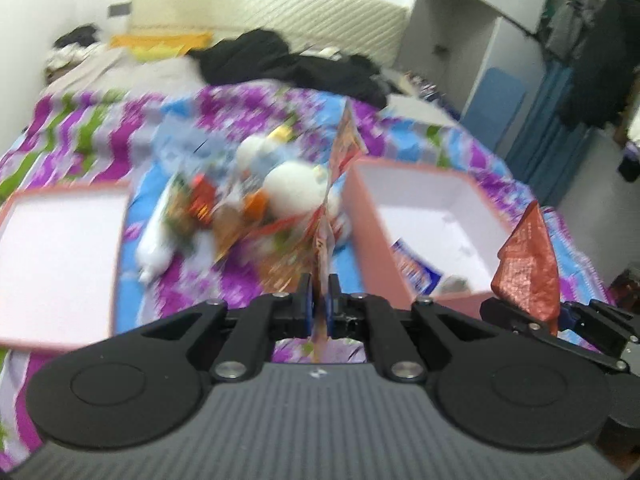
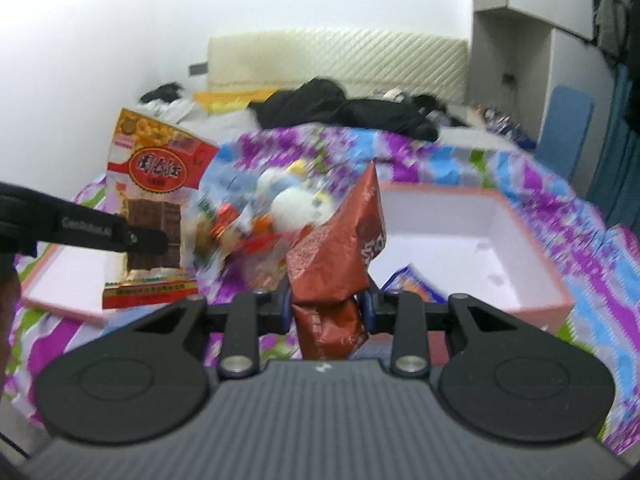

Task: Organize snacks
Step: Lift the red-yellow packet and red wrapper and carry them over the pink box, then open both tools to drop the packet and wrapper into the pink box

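My left gripper [image 1: 320, 300] is shut on a thin yellow-and-red snack packet [image 1: 344, 152], seen edge-on and standing up between the pads. The right wrist view shows that packet [image 2: 152, 184] from its face, held by the left gripper [image 2: 152, 240] above the left pink box [image 2: 60, 280]. My right gripper [image 2: 326, 308] is shut on a crumpled red-brown snack bag [image 2: 332, 248]. That bag [image 1: 528, 264] also shows at the right of the left wrist view, in the right gripper [image 1: 556, 316]. A blurred pile of loose snacks [image 1: 240, 208] lies on the bed between the two boxes.
A pink box [image 1: 372, 232] with a white inside stands at the right and holds a blue-and-white packet [image 1: 416, 268]. A shallower pink box [image 1: 60, 256] lies at the left. Black clothes [image 1: 288, 60] lie further up the patterned bedspread [image 1: 100, 120]. Cabinets stand at the right.
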The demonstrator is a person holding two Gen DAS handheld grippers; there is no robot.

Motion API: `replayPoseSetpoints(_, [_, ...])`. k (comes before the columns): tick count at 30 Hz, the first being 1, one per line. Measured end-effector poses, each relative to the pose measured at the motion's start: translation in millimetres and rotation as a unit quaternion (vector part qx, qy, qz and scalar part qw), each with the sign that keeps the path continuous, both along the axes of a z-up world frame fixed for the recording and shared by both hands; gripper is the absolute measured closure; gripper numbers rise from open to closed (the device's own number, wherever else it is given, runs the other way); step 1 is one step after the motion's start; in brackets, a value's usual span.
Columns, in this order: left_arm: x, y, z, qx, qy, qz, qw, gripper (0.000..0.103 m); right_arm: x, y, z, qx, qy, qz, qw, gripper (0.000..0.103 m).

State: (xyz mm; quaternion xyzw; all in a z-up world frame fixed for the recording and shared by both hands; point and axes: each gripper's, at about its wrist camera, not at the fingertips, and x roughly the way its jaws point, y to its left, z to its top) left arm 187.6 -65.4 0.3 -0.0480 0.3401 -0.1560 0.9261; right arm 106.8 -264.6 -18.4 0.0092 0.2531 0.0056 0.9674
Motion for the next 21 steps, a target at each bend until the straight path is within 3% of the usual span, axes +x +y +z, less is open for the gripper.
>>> replayPoseSetpoints(7, [55.0,-71.9,27.8,-0.001,-0.034,-0.052,0.9981,0.096,37.6,-53.4,19.1,-0.016,-0.032,-0.047,0.998,0.068])
replayPoseSetpoints(12, [106.6,-127.9,24.1,0.003,-0.029,-0.089,0.9956,0.096,81.4,-101.4,5.7,-0.014,-0.033,-0.079,0.996,0.067])
replayPoseSetpoints(21, [195.3,-221.7,-25.4,0.043,0.031,-0.139,0.9889,0.096,161.8,-181.5,-61.2,0.032,0.093,-0.118,0.988,0.067])
